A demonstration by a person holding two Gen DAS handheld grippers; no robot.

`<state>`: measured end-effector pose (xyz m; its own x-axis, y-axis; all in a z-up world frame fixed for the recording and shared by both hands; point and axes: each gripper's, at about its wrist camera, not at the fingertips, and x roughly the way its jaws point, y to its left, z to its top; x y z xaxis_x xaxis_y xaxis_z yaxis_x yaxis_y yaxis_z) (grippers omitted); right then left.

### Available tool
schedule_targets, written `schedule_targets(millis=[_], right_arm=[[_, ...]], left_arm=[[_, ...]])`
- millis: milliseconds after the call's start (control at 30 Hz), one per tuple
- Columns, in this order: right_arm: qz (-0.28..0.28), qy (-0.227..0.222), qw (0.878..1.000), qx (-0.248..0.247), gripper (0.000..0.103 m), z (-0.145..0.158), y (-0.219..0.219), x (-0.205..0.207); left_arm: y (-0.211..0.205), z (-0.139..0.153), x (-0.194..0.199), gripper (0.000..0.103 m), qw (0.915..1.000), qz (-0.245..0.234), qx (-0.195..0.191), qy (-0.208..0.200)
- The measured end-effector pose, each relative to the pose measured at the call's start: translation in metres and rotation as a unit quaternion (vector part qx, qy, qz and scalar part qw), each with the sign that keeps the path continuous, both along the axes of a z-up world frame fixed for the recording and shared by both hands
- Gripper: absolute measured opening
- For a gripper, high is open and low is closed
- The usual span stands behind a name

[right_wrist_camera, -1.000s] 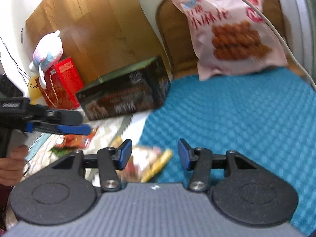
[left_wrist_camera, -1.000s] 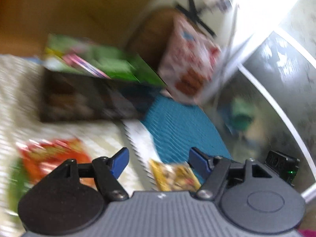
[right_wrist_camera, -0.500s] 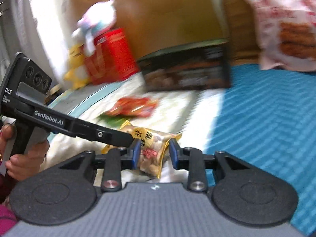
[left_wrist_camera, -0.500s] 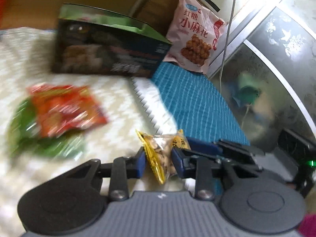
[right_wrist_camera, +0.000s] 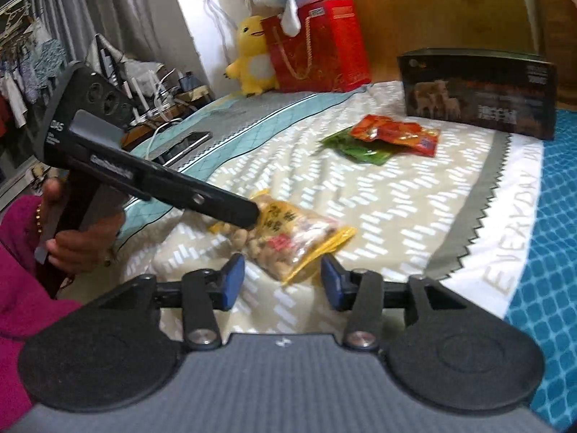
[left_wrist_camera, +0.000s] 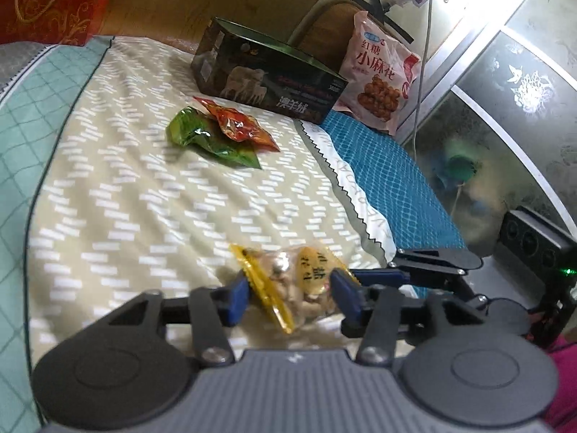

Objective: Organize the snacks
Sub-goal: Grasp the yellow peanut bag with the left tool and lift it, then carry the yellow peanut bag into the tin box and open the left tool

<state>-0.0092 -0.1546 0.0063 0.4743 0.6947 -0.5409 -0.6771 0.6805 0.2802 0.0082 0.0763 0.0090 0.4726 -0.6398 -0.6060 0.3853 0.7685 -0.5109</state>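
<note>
A yellow peanut snack packet [left_wrist_camera: 299, 288] [right_wrist_camera: 288, 234] lies on the beige patterned bedspread [left_wrist_camera: 162, 209]. My left gripper [left_wrist_camera: 290, 297] is open with its blue pads on either side of the packet; it also shows in the right wrist view [right_wrist_camera: 249, 216], its tip over the packet. My right gripper [right_wrist_camera: 283, 283] is open just short of the packet's near edge, and shows in the left wrist view [left_wrist_camera: 364, 276]. A red packet [left_wrist_camera: 238, 126] [right_wrist_camera: 396, 131] lies on a green packet [left_wrist_camera: 205, 140] [right_wrist_camera: 355, 148] further off.
A dark box [left_wrist_camera: 270, 75] [right_wrist_camera: 479, 97] stands at the far side. A pink snack bag [left_wrist_camera: 378, 79] leans on a chair. A teal mat [left_wrist_camera: 389, 176] [right_wrist_camera: 555, 223] lies to the right. A red gift bag [right_wrist_camera: 317, 47] and plush toys [right_wrist_camera: 256, 57] stand at the back.
Both grippers were shut on the yellow packet half a second ago and have opened; the packet now lies loose on the bedspread. Both views have swung left.
</note>
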Motion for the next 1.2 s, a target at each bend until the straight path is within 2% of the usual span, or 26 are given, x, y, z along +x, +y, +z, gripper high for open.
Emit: schedule_targets(millis=[67,167,233,367,433,500,533,633,733,900,1033,1200], right_arm=[[-0.005,-0.007,1.0,-0.01,0.055,0.0,0.003,-0.002],[0.0,-0.021,1.0,-0.023,0.063,0.001,0.009,-0.003],[0.008,-0.03,0.999,-0.037,0.064,-0.001,0.016,-0.001],[0.023,-0.051,0.997,-0.06,0.065,-0.003,0.028,-0.001],[0.025,-0.057,0.996,-0.067,0.061,-0.003,0.031,0.0],[0.025,-0.059,0.996,-0.067,0.044,-0.003,0.03,0.0],[0.027,-0.052,0.996,-0.06,0.039,-0.003,0.028,0.002],[0.014,-0.048,0.997,-0.053,0.033,-0.001,0.024,0.003],[-0.008,-0.048,0.998,-0.037,0.029,0.005,0.013,0.014],[-0.06,-0.077,0.995,-0.012,0.026,0.026,-0.006,0.048],[-0.108,-0.133,0.985,-0.011,0.026,0.051,-0.016,0.085],[-0.157,-0.174,0.972,0.001,0.025,0.07,-0.018,0.143]], left_arm=[[0.005,0.005,-0.001,0.057,0.9999,0.011,0.003,-0.009],[0.019,0.011,-0.001,0.057,0.9995,0.026,-0.005,-0.017],[0.024,0.014,-0.001,0.057,0.9992,0.032,-0.014,-0.019],[0.018,0.009,-0.004,0.054,0.9998,0.011,-0.013,-0.009],[0.01,0.002,-0.005,0.053,1.0,0.003,0.0,0.001],[0.006,-0.004,-0.007,0.05,1.0,-0.001,-0.006,0.0],[0.004,-0.005,-0.008,0.045,0.9999,-0.005,-0.013,0.002],[0.003,-0.004,-0.007,0.038,0.9997,-0.012,-0.02,0.0],[0.004,0.003,-0.001,0.036,0.9986,-0.027,-0.046,-0.004],[-0.015,0.033,0.029,0.036,0.9966,-0.056,-0.034,-0.05],[-0.035,0.064,0.073,0.036,0.9932,-0.066,-0.024,-0.092],[-0.062,0.101,0.136,0.036,0.9862,-0.05,0.006,-0.158]])
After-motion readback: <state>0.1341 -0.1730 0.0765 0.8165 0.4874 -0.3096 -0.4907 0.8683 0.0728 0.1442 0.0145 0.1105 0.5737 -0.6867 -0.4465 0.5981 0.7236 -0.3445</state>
